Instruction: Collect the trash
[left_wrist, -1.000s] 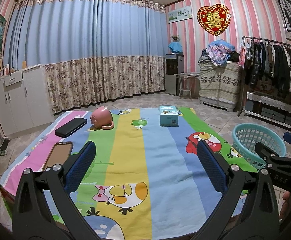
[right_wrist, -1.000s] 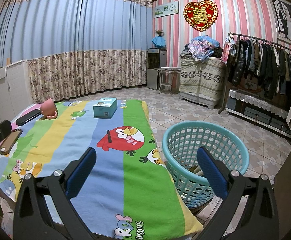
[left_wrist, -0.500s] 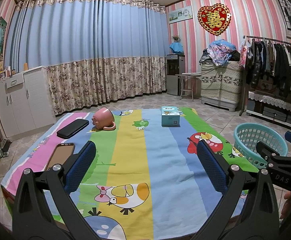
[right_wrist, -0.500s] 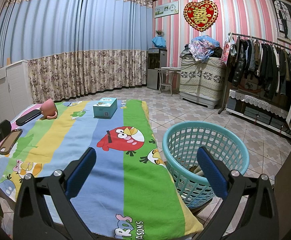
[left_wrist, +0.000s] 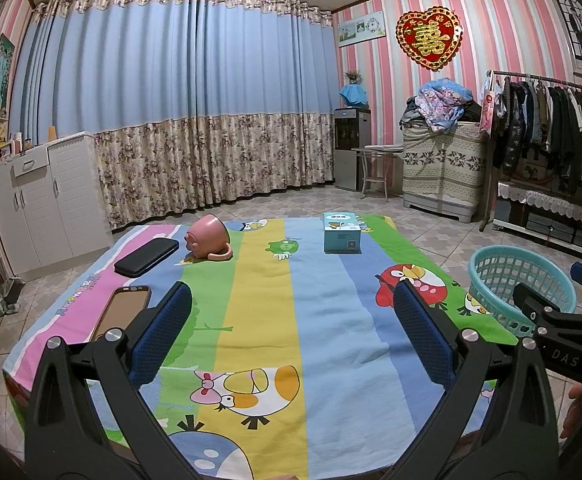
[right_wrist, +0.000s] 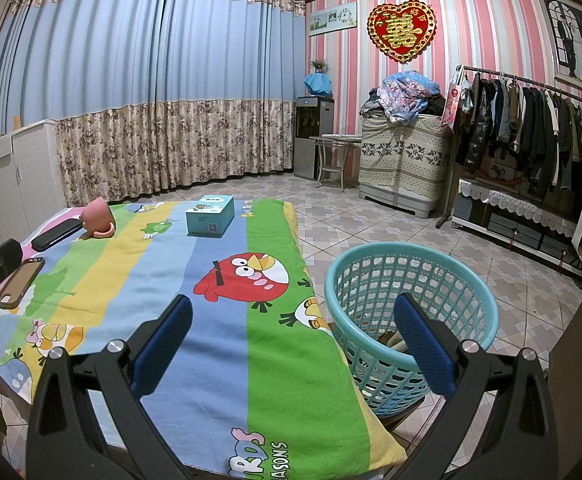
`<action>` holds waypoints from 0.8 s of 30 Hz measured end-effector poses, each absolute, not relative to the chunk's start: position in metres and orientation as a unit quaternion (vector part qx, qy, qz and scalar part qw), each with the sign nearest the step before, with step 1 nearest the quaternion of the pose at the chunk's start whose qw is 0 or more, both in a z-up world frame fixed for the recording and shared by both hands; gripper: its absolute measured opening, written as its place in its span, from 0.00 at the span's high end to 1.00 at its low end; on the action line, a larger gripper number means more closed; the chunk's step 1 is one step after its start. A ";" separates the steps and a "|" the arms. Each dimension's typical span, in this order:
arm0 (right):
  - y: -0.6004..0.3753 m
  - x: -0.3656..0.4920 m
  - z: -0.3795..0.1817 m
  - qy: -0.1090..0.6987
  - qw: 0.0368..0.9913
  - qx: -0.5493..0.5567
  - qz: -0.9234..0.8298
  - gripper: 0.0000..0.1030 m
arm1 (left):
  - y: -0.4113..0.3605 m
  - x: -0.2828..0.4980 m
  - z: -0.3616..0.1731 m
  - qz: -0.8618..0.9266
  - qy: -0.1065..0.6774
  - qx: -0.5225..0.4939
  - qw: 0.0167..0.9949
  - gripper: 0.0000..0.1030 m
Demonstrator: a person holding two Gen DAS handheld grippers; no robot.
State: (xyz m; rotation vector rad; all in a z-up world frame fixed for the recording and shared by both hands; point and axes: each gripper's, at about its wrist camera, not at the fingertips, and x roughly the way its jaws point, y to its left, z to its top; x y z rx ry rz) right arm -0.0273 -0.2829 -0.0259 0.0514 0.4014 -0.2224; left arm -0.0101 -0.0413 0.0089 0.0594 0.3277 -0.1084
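The tabletop (left_wrist: 331,344), covered by a striped cartoon cloth, fills most of both views, and compared with a second ago almost nothing on it has shifted: the left view has only risen and drifted slightly, so the cloth sits a little lower in frame, while the right view is practically unchanged. That suggests a pause between pickups rather than a reach under way. Just off the tabletop's right edge stands the teal basket (right_wrist: 467,280), on the floor or a low stand, with some pale scraps visible at its bottom through the mesh; judging by that, part of the trash is already collected. The left tool (left_wrist: 291,328) hangs above the near edge of the cloth with its blue pads spread wide and nothing between them; the right tool (right_wrist: 291,332) is likewise released and empty, one finger over the cloth, the other over the basket. At the far end lie a small blue box (left_wrist: 341,233) and a pink mug (left_wrist: 207,238) tipped on its side, well apart from each other; to the left are a black case (left_wrist: 147,257) and, nearer, a phone (left_wrist: 123,309). No loose litter is plainly visible on the cloth, so the box seems the likeliest remaining candidate, though I cannot be sure.
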 end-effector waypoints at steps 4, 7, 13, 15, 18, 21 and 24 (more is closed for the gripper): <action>-0.283 -0.027 -0.026 0.199 0.973 0.026 -0.110 0.04 | -0.042 -0.010 0.009 -0.054 0.163 0.030 0.985 0.05; -0.282 -0.027 -0.026 0.199 0.973 0.025 -0.110 0.04 | -0.042 -0.010 0.009 -0.054 0.163 0.030 0.985 0.05; -0.283 -0.027 -0.026 0.199 0.973 0.025 -0.110 0.04 | -0.042 -0.010 0.009 -0.053 0.163 0.029 0.985 0.05; -0.282 -0.027 -0.026 0.199 0.973 0.025 -0.110 0.04 | -0.041 -0.010 0.009 -0.054 0.163 0.029 0.985 0.05; -0.282 -0.027 -0.026 0.199 0.973 0.025 -0.110 0.04 | -0.042 -0.008 0.009 -0.065 0.171 0.029 0.983 0.05; -0.283 -0.027 -0.026 0.200 0.973 0.025 -0.110 0.04 | -0.041 -0.007 0.008 -0.080 0.179 0.026 0.980 0.05; -0.282 -0.027 -0.026 0.200 0.973 0.024 -0.110 0.04 | -0.043 -0.006 0.006 -0.077 0.181 0.031 0.980 0.05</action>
